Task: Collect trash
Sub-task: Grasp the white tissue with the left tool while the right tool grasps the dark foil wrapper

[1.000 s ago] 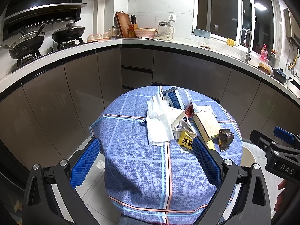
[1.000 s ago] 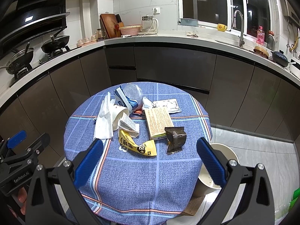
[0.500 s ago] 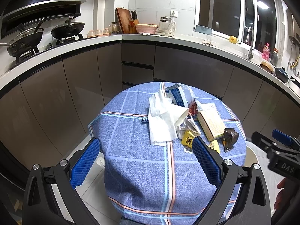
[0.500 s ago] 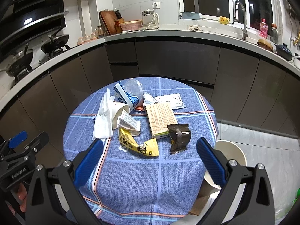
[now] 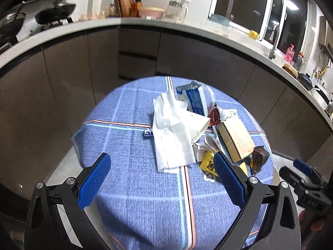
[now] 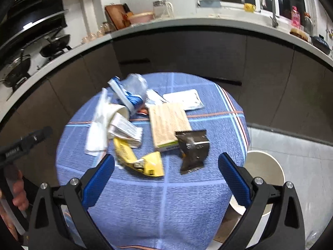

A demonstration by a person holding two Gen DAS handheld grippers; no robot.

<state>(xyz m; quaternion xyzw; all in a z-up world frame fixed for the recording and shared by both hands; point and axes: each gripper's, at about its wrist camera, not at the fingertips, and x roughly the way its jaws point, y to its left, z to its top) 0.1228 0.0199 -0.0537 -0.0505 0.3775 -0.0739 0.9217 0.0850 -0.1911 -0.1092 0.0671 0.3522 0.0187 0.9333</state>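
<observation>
We see both sets of jaws spread wide, empty, above the bench (image 6: 177, 204), trash heaped at its middle. Only our right gripper (image 6: 166, 166) view shows the white bin (image 6: 268, 166) beside the bench and the whole brown wrapper (image 6: 193, 150); our left gripper (image 5: 162, 175) view shows the napkins (image 5: 174, 137) flat. Print on the yellow wrapper (image 6: 145, 162) is unreadable.

White bin (image 6: 268, 166) partly behind table edge; yellow wrapper (image 5: 208, 163) half hidden by left claw's finger.
</observation>
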